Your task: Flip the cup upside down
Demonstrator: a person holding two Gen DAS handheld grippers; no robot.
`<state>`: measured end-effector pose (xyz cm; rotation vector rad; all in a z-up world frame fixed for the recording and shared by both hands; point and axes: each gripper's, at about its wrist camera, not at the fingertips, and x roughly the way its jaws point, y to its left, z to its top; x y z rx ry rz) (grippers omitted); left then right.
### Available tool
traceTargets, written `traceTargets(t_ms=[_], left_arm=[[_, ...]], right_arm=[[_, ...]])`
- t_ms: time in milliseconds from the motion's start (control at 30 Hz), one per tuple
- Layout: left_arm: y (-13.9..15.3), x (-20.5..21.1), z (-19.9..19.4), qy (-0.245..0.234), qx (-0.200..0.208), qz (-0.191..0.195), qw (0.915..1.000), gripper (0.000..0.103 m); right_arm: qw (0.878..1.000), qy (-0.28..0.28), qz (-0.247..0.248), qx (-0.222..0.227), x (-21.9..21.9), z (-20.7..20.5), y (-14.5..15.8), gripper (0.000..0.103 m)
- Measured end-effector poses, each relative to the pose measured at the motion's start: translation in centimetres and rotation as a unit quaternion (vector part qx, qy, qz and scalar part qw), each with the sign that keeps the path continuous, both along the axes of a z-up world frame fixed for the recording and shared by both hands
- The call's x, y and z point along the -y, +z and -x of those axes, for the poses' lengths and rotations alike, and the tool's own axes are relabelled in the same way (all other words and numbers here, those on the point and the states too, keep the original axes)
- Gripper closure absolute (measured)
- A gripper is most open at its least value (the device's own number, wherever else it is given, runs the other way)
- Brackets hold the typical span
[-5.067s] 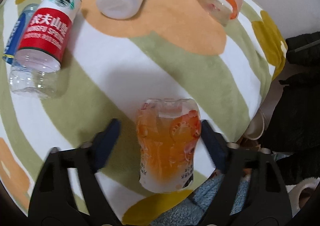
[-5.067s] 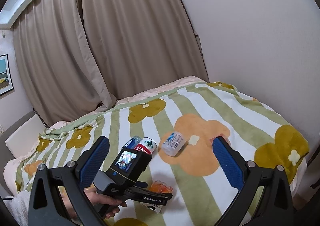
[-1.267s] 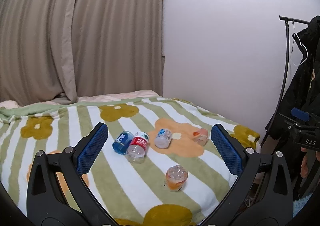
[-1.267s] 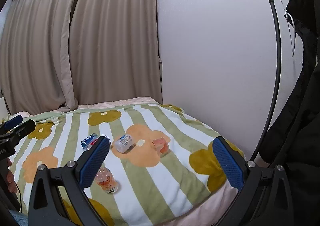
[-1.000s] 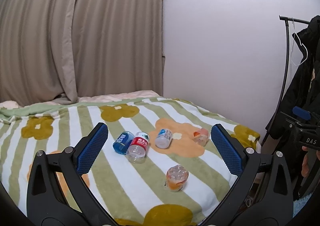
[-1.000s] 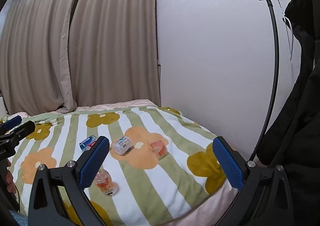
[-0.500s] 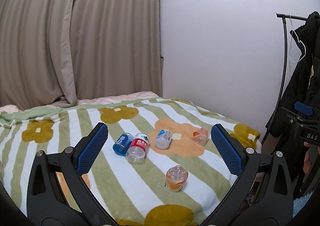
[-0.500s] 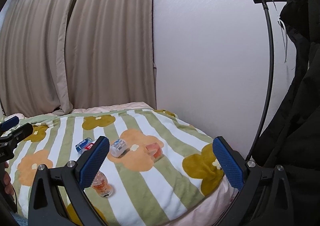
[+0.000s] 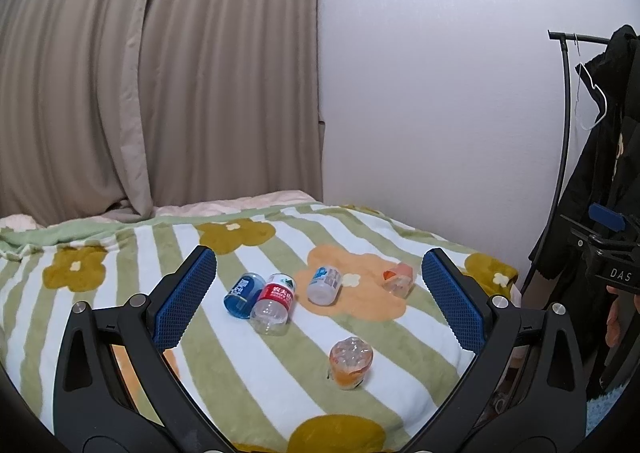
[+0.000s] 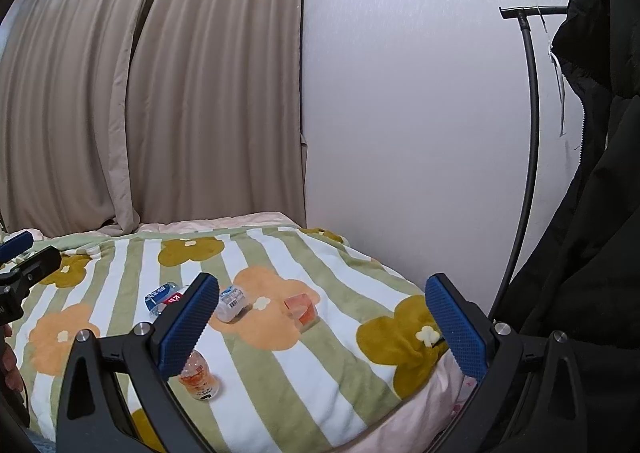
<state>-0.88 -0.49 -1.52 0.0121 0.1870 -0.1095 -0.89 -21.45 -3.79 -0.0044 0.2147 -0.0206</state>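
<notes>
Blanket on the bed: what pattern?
Green and white stripes with orange and mustard flowers; left wrist view shows it best.

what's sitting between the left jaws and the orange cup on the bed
Nothing visible. The orange cup stands alone on the blanket, nearest the open left gripper; the bottles lie farther back and left, off that line.

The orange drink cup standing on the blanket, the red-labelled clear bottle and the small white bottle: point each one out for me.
orange drink cup (image 9: pixel 351 361), left wrist view, on its clear upper body.
red-labelled clear bottle (image 9: pixel 277 296), left wrist view, on the red label.
small white bottle (image 9: pixel 325 285), left wrist view, on its side wall.
</notes>
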Motion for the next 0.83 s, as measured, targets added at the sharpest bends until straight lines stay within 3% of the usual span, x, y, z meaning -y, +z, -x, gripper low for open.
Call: traceTargets(t_ms=[467,833], left_arm=[[0.16,0.32,-0.17,-0.007,-0.002,-0.010,0.9999,0.000],[0.15,0.43,-0.08,0.015,0.010,-0.012,0.9998,0.000]], right_arm=[[1.000,0.000,0.000,0.003,0.00,-0.23,0.11,0.000],[1.000,0.000,0.000,0.001,-0.06,-0.24,-0.07,0.000]])
